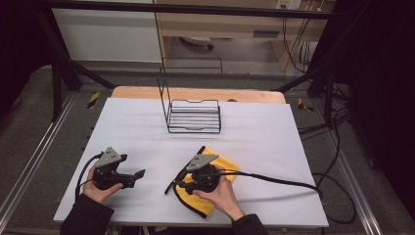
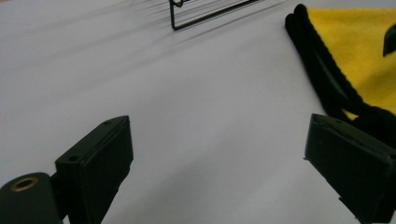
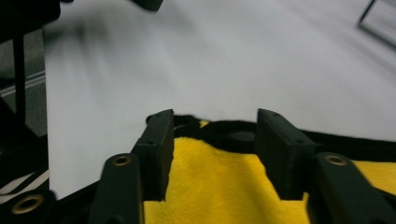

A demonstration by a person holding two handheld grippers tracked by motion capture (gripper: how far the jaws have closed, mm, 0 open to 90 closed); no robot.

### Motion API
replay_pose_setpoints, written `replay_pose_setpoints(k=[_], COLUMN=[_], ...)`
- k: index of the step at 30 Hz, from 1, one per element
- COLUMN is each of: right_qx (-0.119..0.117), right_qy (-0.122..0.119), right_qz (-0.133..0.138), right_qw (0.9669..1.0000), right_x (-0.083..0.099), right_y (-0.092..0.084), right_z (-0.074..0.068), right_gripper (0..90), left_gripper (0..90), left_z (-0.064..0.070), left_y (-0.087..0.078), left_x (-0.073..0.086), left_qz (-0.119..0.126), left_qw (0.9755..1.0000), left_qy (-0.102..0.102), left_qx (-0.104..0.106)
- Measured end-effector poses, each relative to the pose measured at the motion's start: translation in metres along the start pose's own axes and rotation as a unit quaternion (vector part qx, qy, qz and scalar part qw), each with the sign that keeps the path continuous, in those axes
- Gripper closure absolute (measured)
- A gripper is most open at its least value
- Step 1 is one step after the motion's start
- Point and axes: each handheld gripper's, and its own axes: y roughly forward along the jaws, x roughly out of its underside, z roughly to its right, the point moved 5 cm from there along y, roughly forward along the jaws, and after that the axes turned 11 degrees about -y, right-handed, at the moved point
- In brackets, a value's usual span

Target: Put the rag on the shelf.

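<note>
Nearest the high camera, two sleeved forearms come in over the near edge of the bench (image 1: pixel 147 122), each hand holding one gripper: two grippers in all. The right gripper (image 1: pixel 182 184) sits on top of the single yellow cloth (image 1: pixel 222 164), which has a black border and lies folded on the bench's near half, just in front of the wire rack (image 1: pixel 194 116). In the right gripper view its fingers (image 3: pixel 156 144) stand parted over the cloth's black edge, with yellow pile showing between them; they are released, not pinching the fabric, though the cloth lies under and between them. One black cable trails from this gripper across the cloth and off the bench's right side.

The left gripper (image 1: pixel 142 173) is held to the left of the cloth, well apart from the rack. In the left gripper view its fingers (image 2: pixel 100 158) are spread wide with bare white bench between them, grasping nothing; the cloth's black hem shows just beside the right-hand finger.

There is one container: the black wire rack, standing upright at the far middle of the bench, beyond the cloth. Nothing is in it; its bars are bare.
</note>
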Motion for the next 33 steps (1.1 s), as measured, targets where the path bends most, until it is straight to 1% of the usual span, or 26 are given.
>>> replay_pose_setpoints(k=[1, 2, 3, 4, 5, 7, 9, 12, 13, 16, 18, 19, 21, 22, 24, 25, 28, 31, 33], right_qx=[0.01, 0.021, 0.032, 0.038, 0.052, 0.067, 0.085, 0.109, 0.116, 0.136, 0.141, 0.143, 0.146, 0.149, 0.152, 0.151, 0.149, 0.141, 0.14], right_qy=[0.002, 0.007, 0.016, 0.024, 0.035, 0.055, 0.072, 0.095, 0.102, 0.11, 0.121, 0.123, 0.129, 0.129, 0.129, 0.133, 0.147, 0.149, 0.151], right_qz=[0.002, 0.003, 0.004, 0.003, 0.002, -0.001, -0.001, -0.013, -0.018, -0.03, -0.033, -0.036, -0.039, -0.042, -0.043, -0.043, -0.05, -0.055, -0.057], right_qw=[0.9999, 0.9998, 0.9994, 0.999, 0.998, 0.9962, 0.9937, 0.9893, 0.9878, 0.9841, 0.982, 0.9814, 0.98, 0.9794, 0.9789, 0.9785, 0.9767, 0.9771, 0.977], right_x=[0.0, 0.002, 0.006, 0.01, 0.016, 0.027, 0.041, 0.064, 0.071, 0.088, 0.096, 0.099, 0.102, 0.103, 0.104, 0.105, 0.109, 0.111, 0.112], right_y=[-0.006, -0.013, -0.021, -0.026, -0.035, -0.047, -0.059, -0.074, -0.077, -0.082, -0.084, -0.084, -0.086, -0.086, -0.087, -0.088, -0.087, -0.085, -0.084], right_z=[0.005, 0.011, 0.019, 0.023, 0.032, 0.042, 0.051, 0.06, 0.063, 0.069, 0.071, 0.072, 0.073, 0.073, 0.074, 0.074, 0.075, 0.075, 0.075], right_gripper=[42.0, 40.2, 39.8, 39.0, 37.7, 37.7, 38.3, 39.1, 39.5, 42.4, 45.3, 47.5, 51.9, 54.4, 58.5, 60.5, 68.0, 75.5, 81.5], left_gripper=[9.8, 11.1, 13.8, 15.8, 18.0, 22.2, 27.9, 36.3, 39.2, 48.8, 55.7, 58.5, 66.4, 68.6, 73.0, 73.5, 77.8, 82.5, 86.5], left_z=[0.004, 0.01, 0.014, 0.021, 0.025, 0.038, 0.052, 0.073, 0.079, 0.095, 0.103, 0.107, 0.112, 0.114, 0.114, 0.113, 0.112, 0.112, 0.113], left_y=[0.0, 0.001, 0.002, 0.004, 0.005, 0.011, 0.017, 0.029, 0.033, 0.049, 0.061, 0.066, 0.076, 0.08, 0.086, 0.088, 0.092, 0.094, 0.094], left_x=[-0.002, -0.003, -0.005, -0.006, -0.007, -0.01, -0.012, -0.015, -0.016, -0.019, -0.018, -0.017, -0.014, -0.013, -0.009, -0.007, -0.006, -0.005, -0.005], left_qz=[-0.001, -0.004, -0.004, -0.007, -0.009, -0.019, -0.03, -0.048, -0.051, -0.07, -0.085, -0.094, -0.109, -0.116, -0.129, -0.129, -0.126, -0.125, -0.128], left_qw=[1.0, 1.0, 0.9999, 0.9999, 0.9998, 0.9995, 0.9989, 0.9975, 0.997, 0.9952, 0.9935, 0.9924, 0.9905, 0.9896, 0.9883, 0.9885, 0.9893, 0.9895, 0.9893], left_qy=[-0.002, 0.0, 0.0, 0.003, 0.004, 0.014, 0.022, 0.036, 0.037, 0.042, 0.05, 0.054, 0.052, 0.051, 0.053, 0.054, 0.044, 0.04, 0.041], left_qx=[0.002, 0.007, 0.01, 0.013, 0.016, 0.022, 0.029, 0.039, 0.044, 0.053, 0.056, 0.058, 0.066, 0.068, 0.062, 0.058, 0.059, 0.059, 0.055])
